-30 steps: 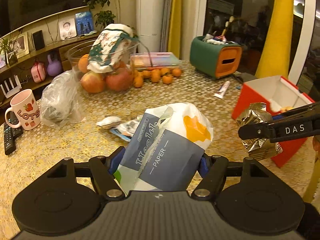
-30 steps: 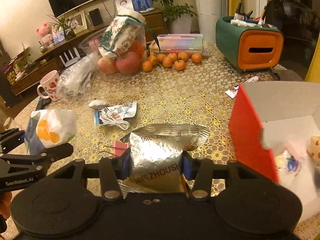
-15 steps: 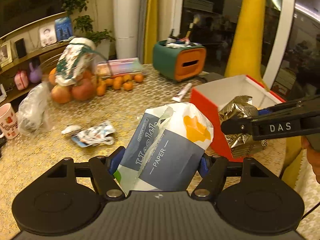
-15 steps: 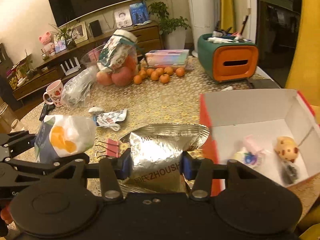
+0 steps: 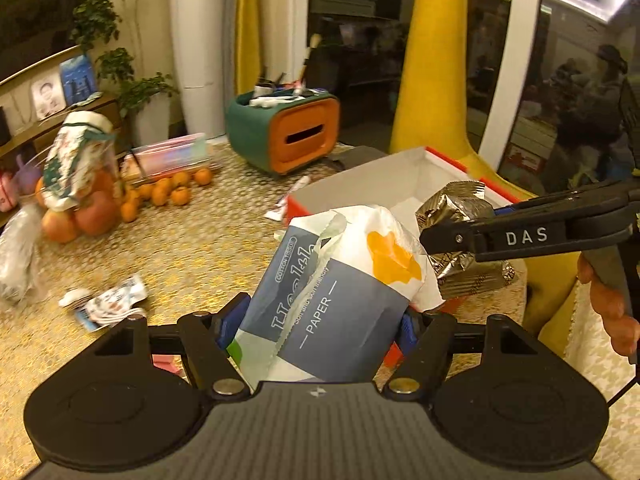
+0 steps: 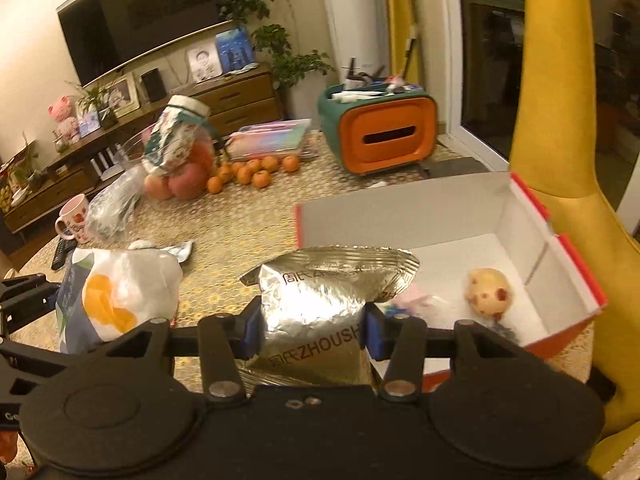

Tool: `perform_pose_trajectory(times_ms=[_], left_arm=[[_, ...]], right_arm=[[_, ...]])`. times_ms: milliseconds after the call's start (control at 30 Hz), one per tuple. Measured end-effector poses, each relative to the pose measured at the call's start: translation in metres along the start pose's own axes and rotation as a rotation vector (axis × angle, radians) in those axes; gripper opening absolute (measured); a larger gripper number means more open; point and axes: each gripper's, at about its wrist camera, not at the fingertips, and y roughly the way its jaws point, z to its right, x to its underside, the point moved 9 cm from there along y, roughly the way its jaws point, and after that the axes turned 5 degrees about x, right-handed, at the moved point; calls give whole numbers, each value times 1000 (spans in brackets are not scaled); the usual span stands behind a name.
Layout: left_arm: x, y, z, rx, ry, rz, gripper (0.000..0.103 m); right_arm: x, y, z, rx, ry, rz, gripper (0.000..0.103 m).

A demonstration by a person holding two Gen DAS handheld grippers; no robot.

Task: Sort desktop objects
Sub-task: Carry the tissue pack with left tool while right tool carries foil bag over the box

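My left gripper (image 5: 316, 326) is shut on a blue and white tissue pack (image 5: 336, 292) and holds it in the air by the near wall of the red box (image 5: 408, 168). My right gripper (image 6: 312, 330) is shut on a silver foil snack bag (image 6: 320, 308) and holds it over the near left corner of the same box (image 6: 560, 240). The box is white inside and holds a spotted round toy (image 6: 488, 290) and small items. The foil bag (image 5: 460, 240) and tissue pack (image 6: 116, 292) each show in the other wrist view.
On the gold-patterned table (image 6: 240, 224) stand a green and orange organiser (image 6: 380, 128), loose oranges (image 6: 256, 170), a fruit bowl with a bag (image 6: 176, 160), a plastic bag (image 6: 114, 206), a pink mug (image 6: 74, 216) and a cable packet (image 5: 108, 304). A yellow chair (image 6: 560, 140) stands right of the box.
Both grippers have swung right with their loads, from over the table's middle to the red box. The foil bag now hangs over the box's corner.
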Motion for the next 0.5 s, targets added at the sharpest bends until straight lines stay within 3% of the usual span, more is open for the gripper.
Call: perform_pose_trajectory(times_ms=[500], left_arm=[[-34, 52, 69, 44, 85, -22, 71]], right_arm=[[-14, 1, 98, 79, 85, 25, 48]])
